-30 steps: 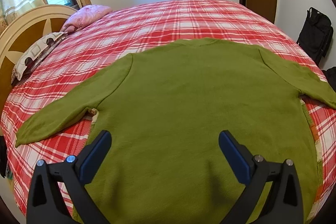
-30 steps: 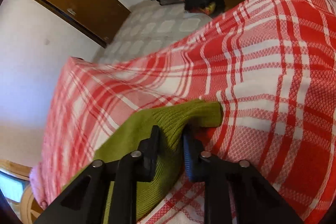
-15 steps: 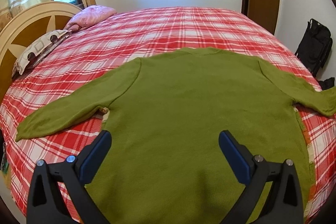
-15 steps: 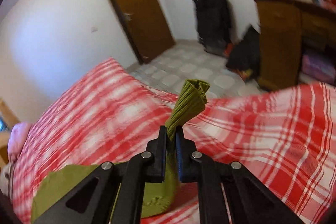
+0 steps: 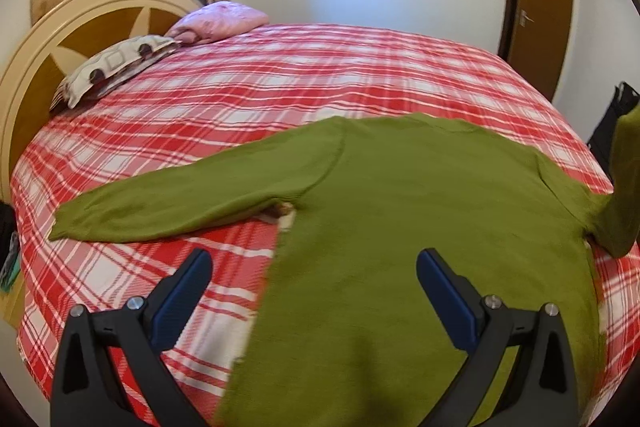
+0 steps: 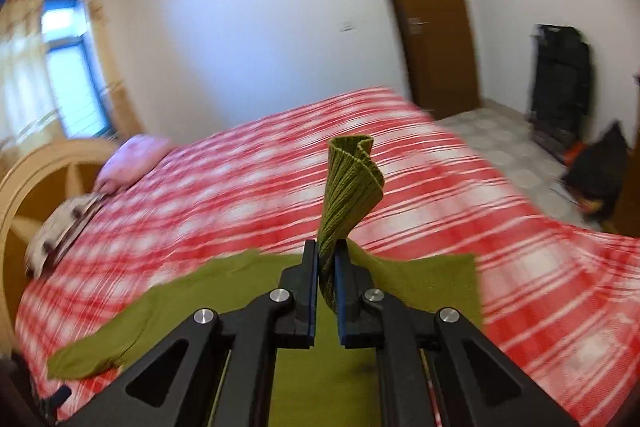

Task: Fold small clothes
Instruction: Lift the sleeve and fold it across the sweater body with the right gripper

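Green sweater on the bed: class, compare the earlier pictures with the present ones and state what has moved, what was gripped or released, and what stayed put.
The right gripper, shut on the sweater's cuff, has lifted that sleeve off the plaid bedspread and swung it toward the body. The left gripper stays open, holding nothing. The other sleeve, the body and the pillows lie as before.

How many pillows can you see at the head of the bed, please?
2. A pink pillow lies by the headboard nearer the window; a white patterned pillow lies beside it, towards the camera. Others could be out of view.
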Motion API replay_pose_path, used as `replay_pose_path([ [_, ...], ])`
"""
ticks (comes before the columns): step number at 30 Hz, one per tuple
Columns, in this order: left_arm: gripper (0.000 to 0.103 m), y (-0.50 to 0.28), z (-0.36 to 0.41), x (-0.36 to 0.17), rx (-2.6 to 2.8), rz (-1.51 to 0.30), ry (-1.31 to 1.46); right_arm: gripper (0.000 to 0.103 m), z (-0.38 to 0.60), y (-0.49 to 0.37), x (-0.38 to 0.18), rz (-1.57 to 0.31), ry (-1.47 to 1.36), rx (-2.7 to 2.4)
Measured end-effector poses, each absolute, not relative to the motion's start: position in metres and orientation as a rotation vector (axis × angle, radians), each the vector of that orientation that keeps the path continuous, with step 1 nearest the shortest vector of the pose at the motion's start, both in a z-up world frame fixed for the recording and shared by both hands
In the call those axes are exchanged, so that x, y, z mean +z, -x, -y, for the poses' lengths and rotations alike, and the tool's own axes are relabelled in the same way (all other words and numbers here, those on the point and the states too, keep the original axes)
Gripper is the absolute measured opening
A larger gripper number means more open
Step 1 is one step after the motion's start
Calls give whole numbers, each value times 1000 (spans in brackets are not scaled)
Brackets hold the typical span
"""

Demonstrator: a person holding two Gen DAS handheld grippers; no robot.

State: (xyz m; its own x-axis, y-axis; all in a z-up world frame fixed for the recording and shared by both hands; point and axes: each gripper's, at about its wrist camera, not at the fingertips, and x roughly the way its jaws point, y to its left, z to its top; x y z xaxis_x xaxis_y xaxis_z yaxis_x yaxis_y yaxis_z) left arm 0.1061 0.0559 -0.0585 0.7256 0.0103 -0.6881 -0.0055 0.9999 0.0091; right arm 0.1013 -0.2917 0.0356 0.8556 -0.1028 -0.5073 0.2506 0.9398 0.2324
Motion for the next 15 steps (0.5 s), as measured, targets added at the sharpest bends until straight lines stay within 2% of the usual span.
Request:
replay_pose_path([
  [15,103,-116,-121,-76,106,-767,51,7,104,-197,-60,-662,-104,-27],
])
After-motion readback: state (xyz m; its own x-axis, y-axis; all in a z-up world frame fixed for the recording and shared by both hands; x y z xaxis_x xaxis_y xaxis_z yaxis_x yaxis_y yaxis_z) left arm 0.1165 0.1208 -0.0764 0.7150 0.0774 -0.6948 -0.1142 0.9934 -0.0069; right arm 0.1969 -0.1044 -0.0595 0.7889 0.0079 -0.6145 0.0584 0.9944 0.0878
